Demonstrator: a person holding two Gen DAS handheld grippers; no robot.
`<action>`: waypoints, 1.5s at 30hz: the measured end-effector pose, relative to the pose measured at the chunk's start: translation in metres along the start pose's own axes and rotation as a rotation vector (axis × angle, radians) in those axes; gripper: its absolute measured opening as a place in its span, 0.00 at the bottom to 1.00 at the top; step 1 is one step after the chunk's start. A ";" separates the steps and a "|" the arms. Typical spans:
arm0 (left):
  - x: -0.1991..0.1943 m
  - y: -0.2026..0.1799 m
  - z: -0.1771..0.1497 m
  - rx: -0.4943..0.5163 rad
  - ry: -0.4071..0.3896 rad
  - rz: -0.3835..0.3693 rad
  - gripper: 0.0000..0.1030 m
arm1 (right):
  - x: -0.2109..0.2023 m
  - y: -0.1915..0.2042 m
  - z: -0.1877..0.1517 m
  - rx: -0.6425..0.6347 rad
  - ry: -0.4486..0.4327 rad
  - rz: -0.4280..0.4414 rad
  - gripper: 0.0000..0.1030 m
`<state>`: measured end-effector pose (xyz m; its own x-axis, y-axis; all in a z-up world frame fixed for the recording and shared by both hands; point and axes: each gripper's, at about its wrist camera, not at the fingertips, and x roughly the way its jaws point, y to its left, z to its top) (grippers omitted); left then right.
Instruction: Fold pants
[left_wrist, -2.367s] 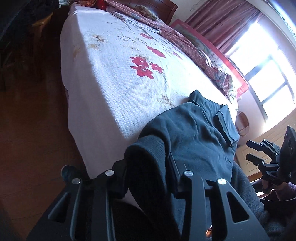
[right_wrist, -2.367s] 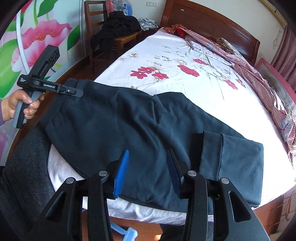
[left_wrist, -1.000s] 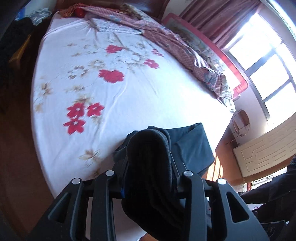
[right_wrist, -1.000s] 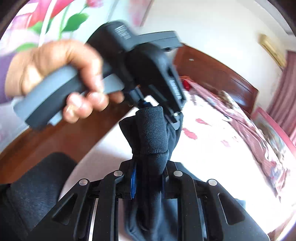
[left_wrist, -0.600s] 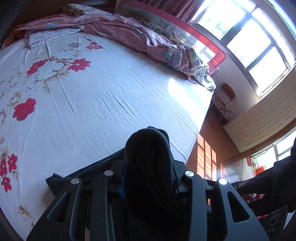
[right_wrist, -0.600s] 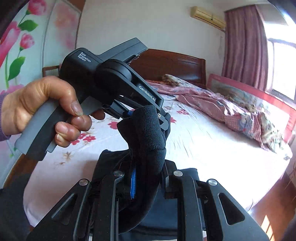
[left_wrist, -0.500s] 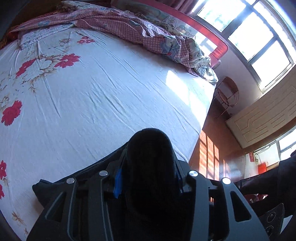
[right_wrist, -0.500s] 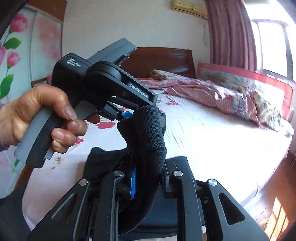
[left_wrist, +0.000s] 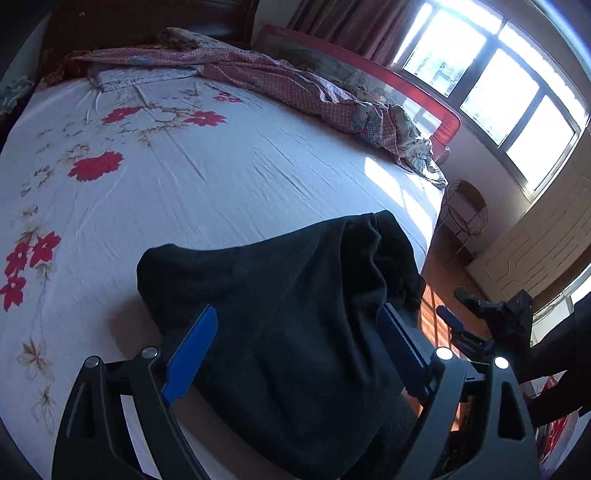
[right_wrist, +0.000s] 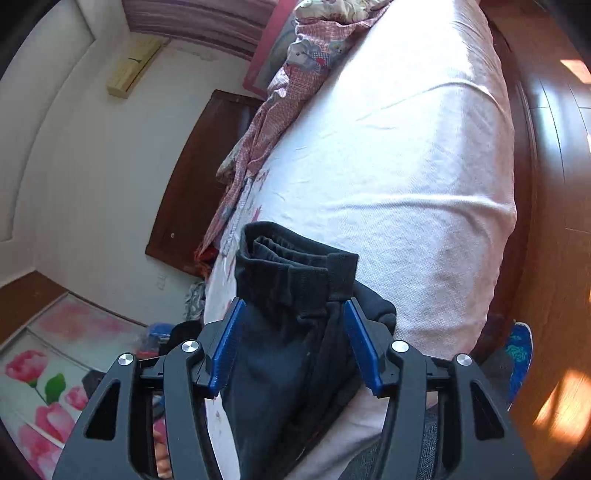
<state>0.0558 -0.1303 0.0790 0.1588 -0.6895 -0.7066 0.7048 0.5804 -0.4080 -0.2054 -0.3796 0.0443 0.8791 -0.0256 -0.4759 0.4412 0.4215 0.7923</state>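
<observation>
Two grippers, both with jaws spread apart and clamped on nothing: our left gripper (left_wrist: 295, 354) and right gripper (right_wrist: 293, 345) each straddle the dark pants (left_wrist: 288, 317), which lie in a folded bundle at the near edge of the bed (left_wrist: 229, 173). We judge the cloth was laid here so the layers stack, waistband (right_wrist: 291, 266) on top, ready for smoothing or a final fold. A checked quilt (left_wrist: 295, 85) is heaped along the far side, well apart. The wooden headboard (right_wrist: 199, 173) and a wire stand (left_wrist: 465, 210) off the bed obstruct nothing. The bundle overhangs the mattress edge and could slip.
</observation>
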 end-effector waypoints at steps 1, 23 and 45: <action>0.001 0.004 -0.013 -0.019 0.006 -0.003 0.85 | 0.008 0.002 0.008 -0.043 0.012 -0.028 0.53; -0.006 0.011 -0.051 -0.066 0.006 0.015 0.87 | 0.027 0.014 0.031 -0.265 0.049 -0.305 0.10; 0.068 -0.096 -0.100 0.454 0.103 0.066 0.93 | 0.160 0.007 0.052 -0.217 0.175 -0.184 0.21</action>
<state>-0.0705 -0.1891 0.0121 0.1606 -0.5976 -0.7855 0.9302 0.3579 -0.0820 -0.0528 -0.4280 -0.0065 0.7355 0.0288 -0.6769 0.5246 0.6081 0.5959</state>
